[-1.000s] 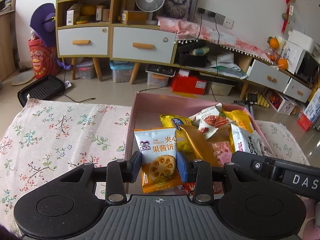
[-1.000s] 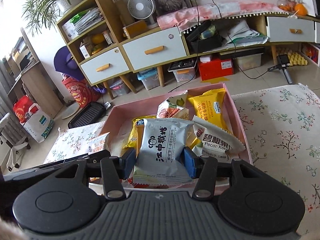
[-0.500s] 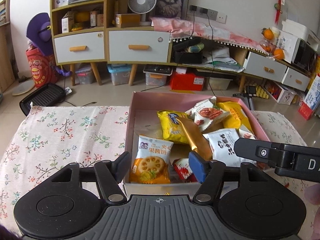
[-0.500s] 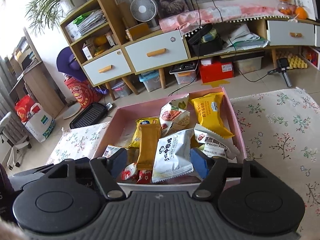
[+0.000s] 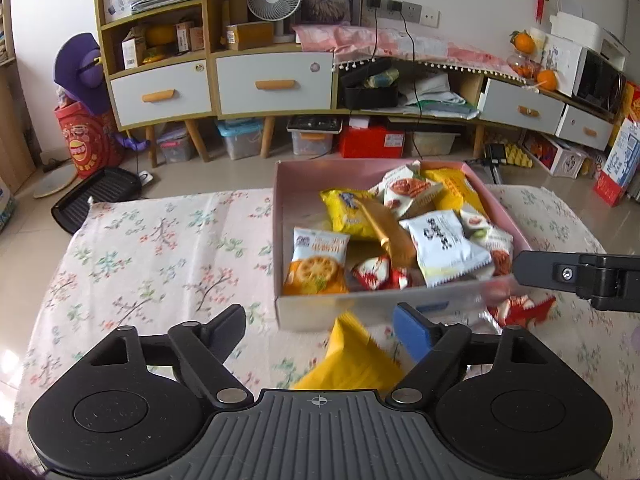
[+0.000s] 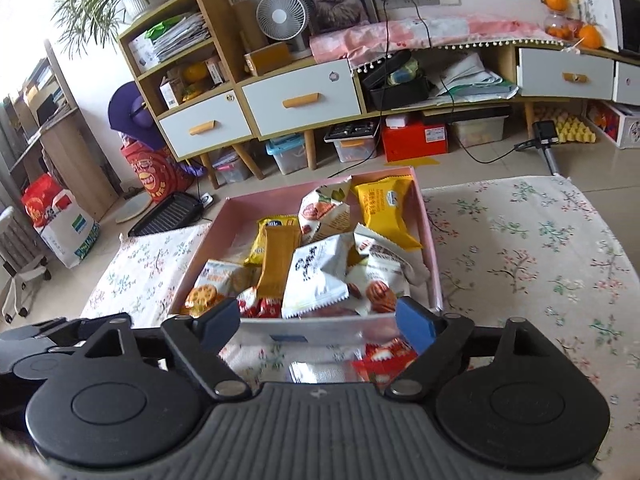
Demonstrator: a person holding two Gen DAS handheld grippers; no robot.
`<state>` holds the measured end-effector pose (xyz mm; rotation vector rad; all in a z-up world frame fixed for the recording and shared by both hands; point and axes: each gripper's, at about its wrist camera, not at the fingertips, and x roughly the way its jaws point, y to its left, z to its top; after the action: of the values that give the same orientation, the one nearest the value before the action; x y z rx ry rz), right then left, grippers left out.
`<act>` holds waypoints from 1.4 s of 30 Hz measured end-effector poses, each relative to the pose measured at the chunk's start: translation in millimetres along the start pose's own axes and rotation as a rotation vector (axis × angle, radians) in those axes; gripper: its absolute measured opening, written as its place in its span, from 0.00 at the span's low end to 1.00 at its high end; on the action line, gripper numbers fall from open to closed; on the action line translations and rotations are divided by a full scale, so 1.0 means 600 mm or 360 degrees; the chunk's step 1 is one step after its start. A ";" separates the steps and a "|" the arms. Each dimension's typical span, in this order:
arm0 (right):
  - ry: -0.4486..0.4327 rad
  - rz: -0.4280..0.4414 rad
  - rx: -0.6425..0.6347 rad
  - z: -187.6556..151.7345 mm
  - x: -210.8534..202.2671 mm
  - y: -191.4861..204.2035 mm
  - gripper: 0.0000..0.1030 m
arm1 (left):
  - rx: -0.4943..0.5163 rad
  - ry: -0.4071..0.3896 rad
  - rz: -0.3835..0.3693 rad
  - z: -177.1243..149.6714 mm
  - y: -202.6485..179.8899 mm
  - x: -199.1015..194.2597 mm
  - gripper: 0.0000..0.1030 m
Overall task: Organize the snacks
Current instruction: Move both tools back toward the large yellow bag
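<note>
The snacks lie heaped in a pink box (image 5: 496,216) on the floral-clothed bench (image 5: 160,248): a biscuit pack (image 5: 316,264) at its near left corner, a white pack (image 6: 316,276) in the middle, a yellow pack (image 6: 386,208) at the far side. Outside the box, just before its near wall, lie a blurred yellow pack (image 5: 352,360) and a red-and-silver pack (image 6: 380,360). The left claw (image 5: 320,328) stands wide, having just been opening, nothing pressed between its pads. The right claw (image 6: 318,320) is likewise wide and just opened, gripping nothing.
</note>
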<state>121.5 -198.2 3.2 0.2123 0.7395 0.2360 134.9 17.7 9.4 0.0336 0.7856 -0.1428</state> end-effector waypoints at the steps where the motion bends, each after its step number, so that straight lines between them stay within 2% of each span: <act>1: 0.0005 -0.0006 -0.0011 -0.002 -0.004 0.001 0.84 | 0.0005 0.0010 -0.0001 -0.003 0.001 -0.005 0.82; 10: 0.0076 -0.0060 0.0006 -0.024 -0.030 -0.008 0.92 | -0.0005 0.0095 -0.0023 -0.036 0.023 -0.050 0.91; 23: 0.0201 -0.0123 -0.0037 -0.070 -0.043 -0.001 0.99 | -0.0012 0.0176 -0.0030 -0.100 0.062 -0.065 0.95; 26: 0.0254 -0.0137 -0.0035 -0.084 -0.034 -0.001 0.99 | 0.0020 0.0228 -0.0035 -0.116 0.070 -0.059 0.95; 29: 0.0299 -0.0159 -0.0025 -0.091 -0.026 0.003 0.99 | 0.0111 0.0219 -0.0028 -0.125 0.078 -0.060 0.95; 42: 0.0399 -0.0034 0.0166 -0.091 0.025 0.067 0.99 | 0.0165 0.0239 -0.0104 -0.139 0.100 -0.040 0.92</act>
<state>89.3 -149.4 -34.7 0.2768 1.0038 0.2057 67.9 87.0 -34.2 0.1179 0.9291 -0.2450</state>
